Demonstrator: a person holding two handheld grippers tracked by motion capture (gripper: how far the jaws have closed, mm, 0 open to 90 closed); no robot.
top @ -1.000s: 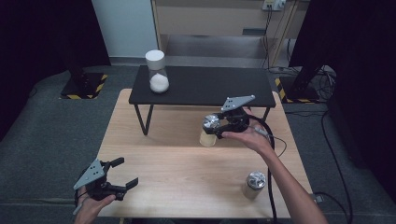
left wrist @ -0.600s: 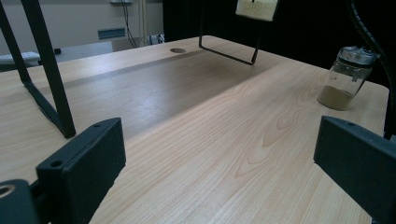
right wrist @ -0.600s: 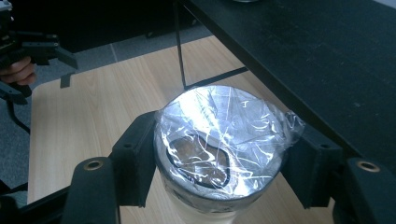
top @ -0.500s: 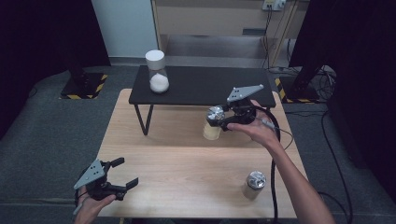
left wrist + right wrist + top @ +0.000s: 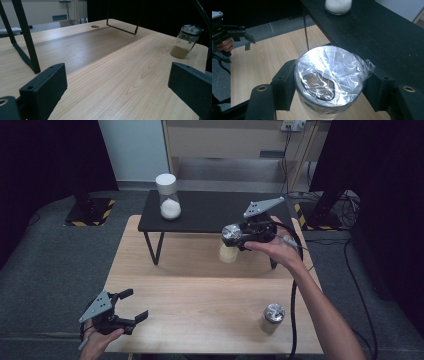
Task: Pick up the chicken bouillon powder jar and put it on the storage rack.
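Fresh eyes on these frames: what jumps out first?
The right gripper holds a foil-capped jar of pale powder off the wooden table, its jaws clamped around the cap beside the low black shelf; the right gripper view shows the cap wrapped in crinkled film. A white-lidded jar of white powder stands on that shelf, and a second foil-capped jar sits near the table's front right. The left gripper idles open at front left.

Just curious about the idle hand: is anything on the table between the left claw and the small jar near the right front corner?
No. In the left gripper view, only bare wooden table lies between the open left claw and the small jar.
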